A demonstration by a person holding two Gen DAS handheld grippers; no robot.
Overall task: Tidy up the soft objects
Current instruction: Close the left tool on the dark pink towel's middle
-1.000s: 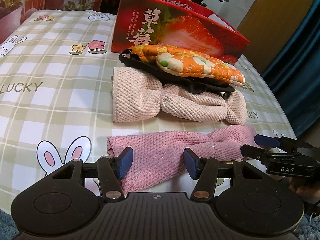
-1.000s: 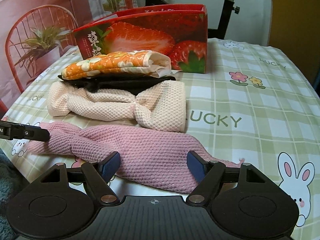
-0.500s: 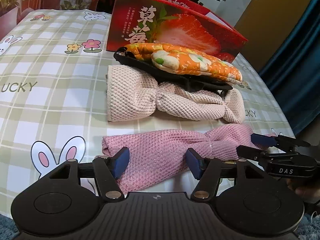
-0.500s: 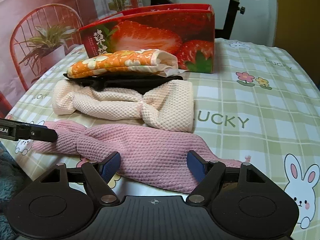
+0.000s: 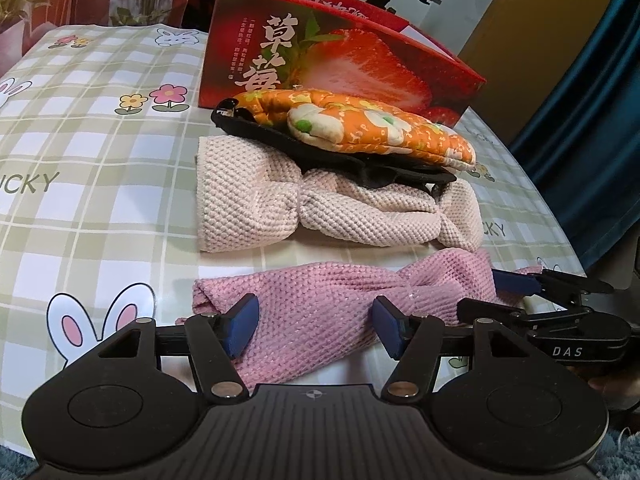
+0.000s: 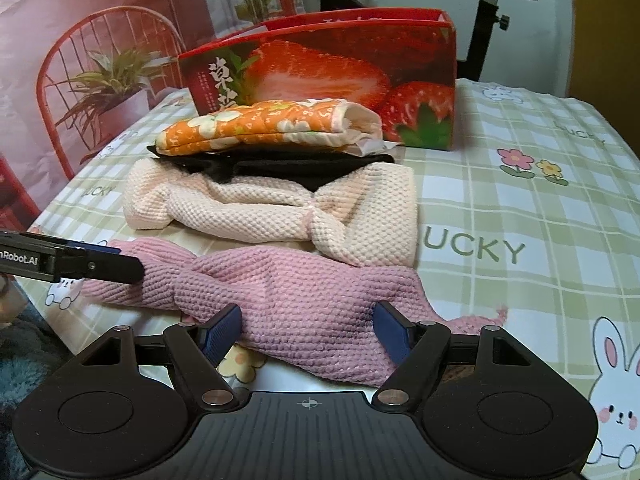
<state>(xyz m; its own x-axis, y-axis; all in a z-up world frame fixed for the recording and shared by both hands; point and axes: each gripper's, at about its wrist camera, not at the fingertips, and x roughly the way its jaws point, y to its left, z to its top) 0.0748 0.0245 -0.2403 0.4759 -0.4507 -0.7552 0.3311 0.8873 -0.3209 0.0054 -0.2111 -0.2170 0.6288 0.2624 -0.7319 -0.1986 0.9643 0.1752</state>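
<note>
Left gripper, left wrist view: its blue-padded jaws stand apart, straddling one end of the pink waffle-knit cloth tied at its middle like a bow, with neither pad seen to press on the fabric. This pink cloth lies at the near edge of the round table under a green-checked, rabbit-printed vinyl cover. Beyond it lies a cream waffle-knit cloth of the same bow shape, bearing a flat black fabric piece and, on top, an orange floral quilted oven mitt. Behind the stack stands an open red cardboard box printed with strawberries. Only this view shows the right gripper from the side, at the cloth's far end on the right; whether its fingers touch the fabric cannot be told here.

Right gripper, right wrist view: jaws likewise apart, bracketing the other, broader end of the pink cloth, the pads not seen to close on it. Shown only here are a loose corner of the cloth trailing toward the right, the oven mitt's open cuff, and the left gripper's fingers entering from the left over the cloth's narrow end.

Handling, as judged: the cloth is probably light, limp and compressible, with a textured knit unlikely to slip. Held at one point it would sag and dangle, so a pinch on the thick folded fabric at each end, either side of the tie, appears the better hold.
</note>
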